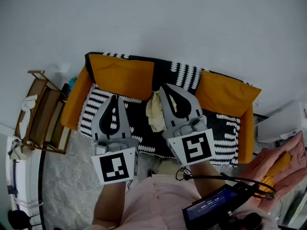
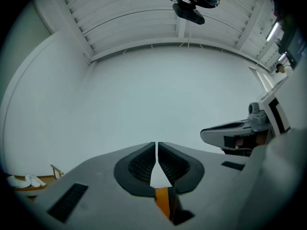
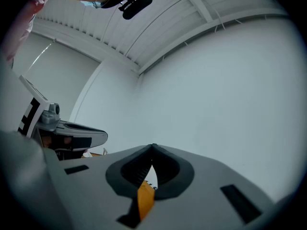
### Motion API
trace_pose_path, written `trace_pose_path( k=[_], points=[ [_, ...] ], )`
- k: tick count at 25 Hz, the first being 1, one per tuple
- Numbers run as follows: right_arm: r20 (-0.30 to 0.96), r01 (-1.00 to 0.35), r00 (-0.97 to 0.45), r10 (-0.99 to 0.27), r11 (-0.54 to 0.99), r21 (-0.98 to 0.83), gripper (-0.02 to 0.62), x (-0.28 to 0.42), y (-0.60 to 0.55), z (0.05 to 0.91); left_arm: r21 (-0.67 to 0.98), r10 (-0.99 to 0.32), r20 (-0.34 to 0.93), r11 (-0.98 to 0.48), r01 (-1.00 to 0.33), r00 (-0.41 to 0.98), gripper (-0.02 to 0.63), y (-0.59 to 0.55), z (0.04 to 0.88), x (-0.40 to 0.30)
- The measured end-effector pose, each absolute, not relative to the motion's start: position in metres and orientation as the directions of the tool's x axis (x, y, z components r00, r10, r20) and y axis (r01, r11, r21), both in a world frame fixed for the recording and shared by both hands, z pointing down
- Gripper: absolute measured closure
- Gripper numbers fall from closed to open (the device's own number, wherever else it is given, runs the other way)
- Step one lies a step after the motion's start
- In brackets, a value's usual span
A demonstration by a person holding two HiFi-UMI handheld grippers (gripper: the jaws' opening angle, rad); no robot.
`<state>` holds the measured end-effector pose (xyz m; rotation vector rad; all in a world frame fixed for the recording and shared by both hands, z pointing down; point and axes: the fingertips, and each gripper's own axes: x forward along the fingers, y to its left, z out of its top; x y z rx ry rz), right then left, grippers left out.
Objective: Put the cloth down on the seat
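Both claws were pressed together and empty, left claw (image 2: 157, 145) and right claw (image 3: 153, 148); cloth (image 1: 154, 111) lay on the seat (image 1: 142, 129), so the task looked finished.

Right claw (image 3: 153, 148): jaw tips meet, nothing gripped between them. The gap below the tips shows an orange patch (image 3: 145, 200) and a speck of white. Claw points at a plain white wall (image 3: 220, 90). Left claw (image 3: 72, 134) sits at frame left, side-on, marker cube partly visible; can't tell its jaw state from here. Slatted white ceiling (image 3: 158, 18) above, dark camera (image 3: 130, 2) at top edge.
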<state>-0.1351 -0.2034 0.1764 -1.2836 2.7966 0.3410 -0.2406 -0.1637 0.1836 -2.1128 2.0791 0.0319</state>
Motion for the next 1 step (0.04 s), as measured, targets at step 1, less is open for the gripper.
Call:
trace_pose_path(
  k=[1],
  points=[
    [-0.133,-0.754,-0.655,-0.744,0.632,0.180,0.595,-0.1352,-0.2033,0.1765,-0.110,-0.990,-0.138,-0.009,-0.994,0.024,0.581,-0.1637,0.1837,-0.2404]
  ],
)
